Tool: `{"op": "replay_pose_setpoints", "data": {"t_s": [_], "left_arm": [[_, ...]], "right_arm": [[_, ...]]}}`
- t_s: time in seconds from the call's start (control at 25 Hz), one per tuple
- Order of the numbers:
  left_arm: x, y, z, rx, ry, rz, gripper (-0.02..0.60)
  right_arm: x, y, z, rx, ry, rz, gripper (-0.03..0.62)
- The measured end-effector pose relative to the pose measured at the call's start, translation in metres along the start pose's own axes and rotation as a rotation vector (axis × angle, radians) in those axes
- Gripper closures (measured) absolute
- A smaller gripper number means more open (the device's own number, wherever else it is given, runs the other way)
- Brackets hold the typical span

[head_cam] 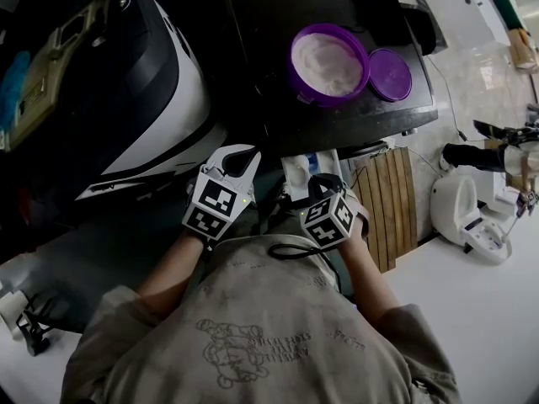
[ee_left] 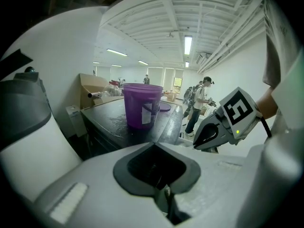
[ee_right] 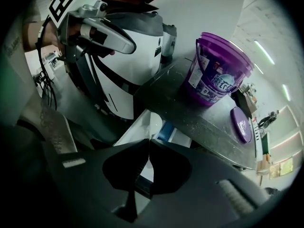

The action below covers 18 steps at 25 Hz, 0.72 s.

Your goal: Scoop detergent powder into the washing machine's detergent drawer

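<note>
An open purple bucket [head_cam: 328,64] of white detergent powder stands on a dark tabletop [head_cam: 269,32], with its purple lid [head_cam: 390,74] lying beside it to the right. Below the table edge the white detergent drawer [head_cam: 301,173] with a blue insert is pulled out. My left gripper [head_cam: 249,152] hovers just left of the drawer, jaws shut with nothing seen in them. My right gripper [head_cam: 321,178] hangs over the drawer's near end, jaws also shut and empty. In the right gripper view the drawer [ee_right: 152,127] lies straight ahead and the bucket [ee_right: 216,77] stands beyond it.
A large white and black machine body [head_cam: 160,99] fills the left side. A wooden slatted panel [head_cam: 392,204] and a small white appliance [head_cam: 459,209] sit to the right. People [ee_left: 198,103] stand far off in the room, and a cardboard box [ee_left: 95,85] sits behind the table.
</note>
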<state>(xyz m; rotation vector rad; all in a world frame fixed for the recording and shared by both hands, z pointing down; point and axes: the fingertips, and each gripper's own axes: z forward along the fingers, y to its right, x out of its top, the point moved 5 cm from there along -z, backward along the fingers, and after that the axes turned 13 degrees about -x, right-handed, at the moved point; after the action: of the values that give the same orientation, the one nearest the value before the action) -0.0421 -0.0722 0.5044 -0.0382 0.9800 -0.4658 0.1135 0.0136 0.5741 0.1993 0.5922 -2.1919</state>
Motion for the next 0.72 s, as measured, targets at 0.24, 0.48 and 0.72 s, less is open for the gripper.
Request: {"op": "replay_pose_setpoints", "data": {"t_s": [0.24,0.48,0.72], "left_arm": [[-0.005,0.003,-0.003,-0.006,-0.005,0.005,0.581],[-0.009,0.006,-0.007,-0.017,-0.009,0.015,0.581],[-0.011,0.008,-0.012,-0.026,-0.008,0.026,0.581]], "right_arm": [[0.001,-0.002,-0.002,-0.048,-0.008,-0.052,0.559],[0.001,-0.003,-0.004,-0.098,-0.03,-0.077,0.559],[0.003,-0.005,-0.008,-0.155,-0.046,-0.099,0.559]]}}
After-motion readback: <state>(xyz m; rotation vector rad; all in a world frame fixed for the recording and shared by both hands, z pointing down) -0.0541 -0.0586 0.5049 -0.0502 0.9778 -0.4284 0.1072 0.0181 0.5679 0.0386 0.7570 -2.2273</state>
